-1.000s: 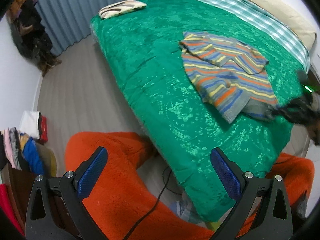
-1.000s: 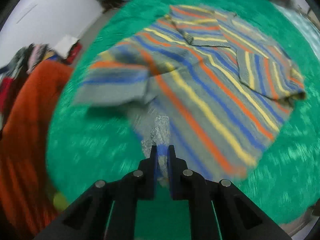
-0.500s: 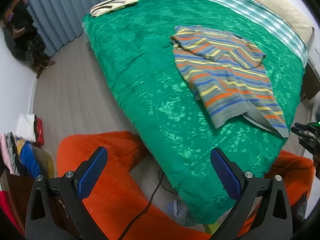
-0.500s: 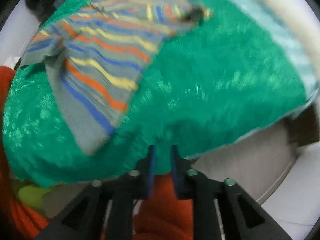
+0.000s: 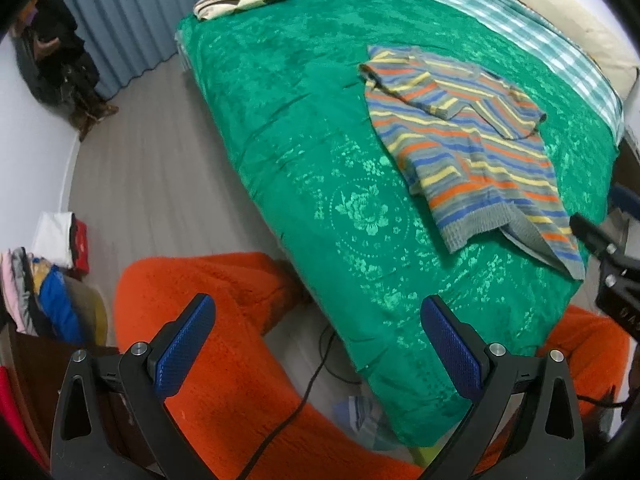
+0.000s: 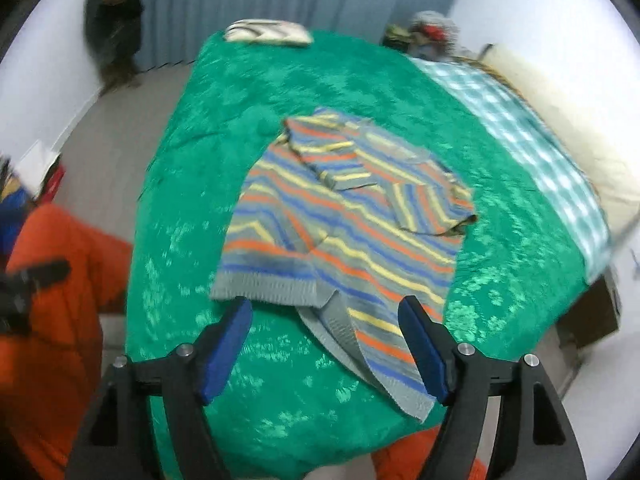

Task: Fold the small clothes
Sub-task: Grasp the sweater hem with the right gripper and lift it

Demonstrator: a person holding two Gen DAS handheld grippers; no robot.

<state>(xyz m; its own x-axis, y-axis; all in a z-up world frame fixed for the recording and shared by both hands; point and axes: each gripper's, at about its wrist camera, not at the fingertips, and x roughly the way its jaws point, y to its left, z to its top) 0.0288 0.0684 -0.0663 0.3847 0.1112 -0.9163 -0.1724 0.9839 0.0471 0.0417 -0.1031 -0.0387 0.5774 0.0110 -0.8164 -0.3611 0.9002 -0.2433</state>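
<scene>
Both sleeves of the striped sweater (image 6: 340, 236) lie folded inward on the green bed (image 5: 288, 128), ready for a hem fold. Right gripper (image 6: 326, 350) hovers above the hem, fingers opening, nothing between them. Left gripper (image 5: 316, 354) waits off the bed, wide apart and empty. No containers show.

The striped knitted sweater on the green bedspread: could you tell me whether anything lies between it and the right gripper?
Nothing visible does. The right gripper, its jaws opening and empty, hangs over the striped knitted sweater's near hem, with only bare green bedspread around it.
</scene>
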